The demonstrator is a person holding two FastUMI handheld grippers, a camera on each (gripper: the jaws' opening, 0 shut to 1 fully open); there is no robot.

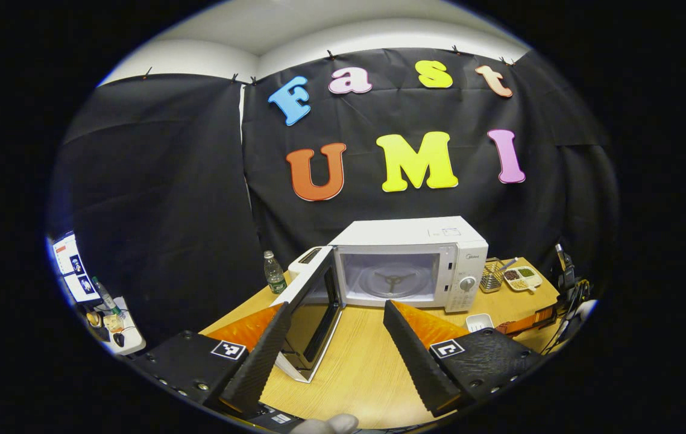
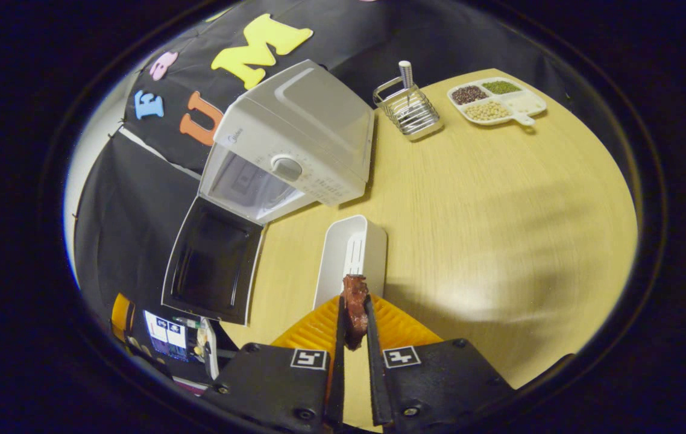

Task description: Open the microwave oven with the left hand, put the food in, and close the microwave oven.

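A white microwave oven (image 1: 415, 259) stands at the back of the wooden table, its door (image 1: 313, 313) swung wide to the left so the glass turntable (image 1: 392, 281) inside shows. My left gripper (image 1: 337, 319) hangs open in front of it, a little back from the door and touching nothing. In the right gripper view the microwave oven (image 2: 295, 144) and its open door (image 2: 213, 265) lie ahead to the left. My right gripper (image 2: 354, 316) is shut on a dark reddish piece of food (image 2: 354, 307), held above a white rectangular dish (image 2: 352, 256).
A wire rack (image 2: 409, 111) with a utensil and a divided tray of beans (image 2: 495, 101) sit at the far side of the table (image 2: 500, 229). A water bottle (image 1: 274, 273) stands left of the microwave. The white dish (image 1: 479, 322) and a small side table (image 1: 117, 328) with papers also show.
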